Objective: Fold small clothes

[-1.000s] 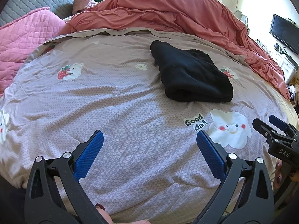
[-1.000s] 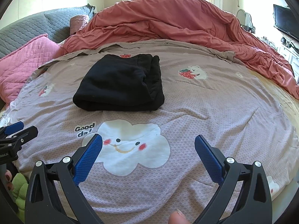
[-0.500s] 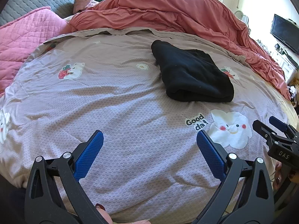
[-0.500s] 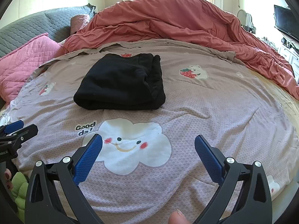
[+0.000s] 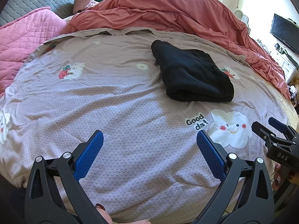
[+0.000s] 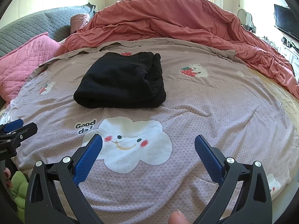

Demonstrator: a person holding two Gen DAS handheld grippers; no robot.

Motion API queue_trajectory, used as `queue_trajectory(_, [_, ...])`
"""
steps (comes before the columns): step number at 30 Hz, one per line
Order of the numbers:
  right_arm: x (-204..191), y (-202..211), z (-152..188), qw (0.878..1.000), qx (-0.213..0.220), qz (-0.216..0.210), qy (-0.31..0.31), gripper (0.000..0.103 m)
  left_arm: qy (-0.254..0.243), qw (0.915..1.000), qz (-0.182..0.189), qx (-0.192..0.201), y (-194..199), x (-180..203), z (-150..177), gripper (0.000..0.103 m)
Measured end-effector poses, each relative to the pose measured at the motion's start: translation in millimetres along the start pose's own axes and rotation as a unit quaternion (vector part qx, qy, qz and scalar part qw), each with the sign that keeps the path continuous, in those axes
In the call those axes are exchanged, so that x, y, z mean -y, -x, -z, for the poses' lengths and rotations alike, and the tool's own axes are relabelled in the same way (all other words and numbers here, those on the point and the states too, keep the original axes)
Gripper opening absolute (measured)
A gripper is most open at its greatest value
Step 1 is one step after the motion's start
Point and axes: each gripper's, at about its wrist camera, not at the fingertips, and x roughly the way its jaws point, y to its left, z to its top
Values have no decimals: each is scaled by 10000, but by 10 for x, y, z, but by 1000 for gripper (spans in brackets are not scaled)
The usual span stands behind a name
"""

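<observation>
Sunlit bedroom, bed (image 6: 224, 100), rumpled red duvet (image 6: 168, 18), perhaps a wall television (image 6: 286, 22)

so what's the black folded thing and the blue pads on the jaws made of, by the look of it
Black garment: soft, thick knit or fleece, matte; the fold is rounded and bulky, with no sheen. The exact fibre cannot be told.

Blue pads: likely rubber or textured plastic, with a fine diamond grip pattern. They sit on smooth, hard, black, slightly glossy arms, probably plastic.

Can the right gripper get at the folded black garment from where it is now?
Probably yes. The right gripper is open and holds nothing, and only bare bedsheet lies between it and the black garment. Nothing stands in the way; it must only move forward.
</observation>
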Motion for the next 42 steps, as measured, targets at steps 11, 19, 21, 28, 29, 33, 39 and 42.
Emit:
queue_trajectory(11, [2, 0, 19, 10000, 4, 17, -3, 98, -16, 10000, -4, 21, 17, 7, -3, 94])
queue_trajectory(19, [11, -3, 21, 10000, -11, 55, -29, 98, -18, 10000, -5, 16, 21, 8, 2, 94])
queue_trajectory(21, [15, -5, 25, 10000, -21, 72, -40, 98, -15, 10000, 0, 14, 24, 13, 3, 94])
queue_trajectory(28, [25, -21, 21, 9998, -52, 168, -98, 98, 2, 10000, 77, -18, 20, 8, 12, 94])
queue_trajectory(29, [33, -24, 21, 9997, -62, 196, -123, 98, -4, 10000, 98, -19, 16, 9, 14, 94])
queue_trajectory(33, [89, -11, 29, 9991, -62, 344, -243, 98, -86, 9999, 41, -45, 14, 23, 20, 94])
queue_trajectory(39, [443, 41, 113, 9932, -207, 804, -817, 98, 61, 9997, 215, -98, 22, -148, -28, 94])
queue_trajectory(42, [851, 148, 217, 9810, -208, 1390, -1338, 98, 280, 9994, 221, -32, 49, -386, -116, 94])
